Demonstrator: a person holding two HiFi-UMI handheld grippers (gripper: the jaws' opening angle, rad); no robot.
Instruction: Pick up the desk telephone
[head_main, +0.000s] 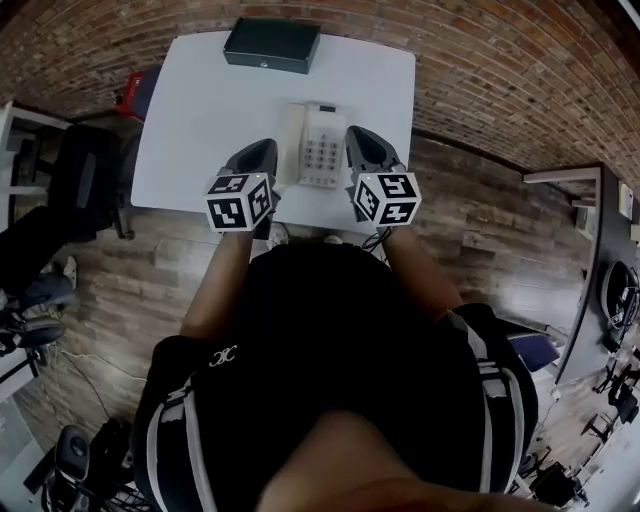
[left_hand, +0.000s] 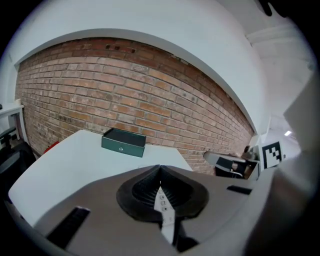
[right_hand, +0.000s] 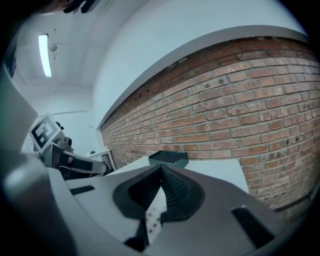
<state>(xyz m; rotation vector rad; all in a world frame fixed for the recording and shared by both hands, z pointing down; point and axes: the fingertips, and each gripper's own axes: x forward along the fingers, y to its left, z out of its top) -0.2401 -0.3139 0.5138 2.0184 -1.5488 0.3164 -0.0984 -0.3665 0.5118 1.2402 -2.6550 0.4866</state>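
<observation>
Approach step. My left fingers (head_main: 256, 158) at 9 o'clock of phone (head_main: 321, 146), right fingers (head_main: 366, 148) at 3; both shut, empty. Next: open, clamp phone sides, lift.

the room is bright, with soft, even light. a long ceiling lamp (right_hand: 45, 55) glows white in the right gripper view. the white table (head_main: 200, 110) shines pale, and the desk telephone (head_main: 318, 145) on it almost blends in. the brick wall (left_hand: 140, 95) bends like a bow near the edges. the corners go black. the person's dark top (head_main: 340, 340) shows almost no detail. shadows are weak.
</observation>
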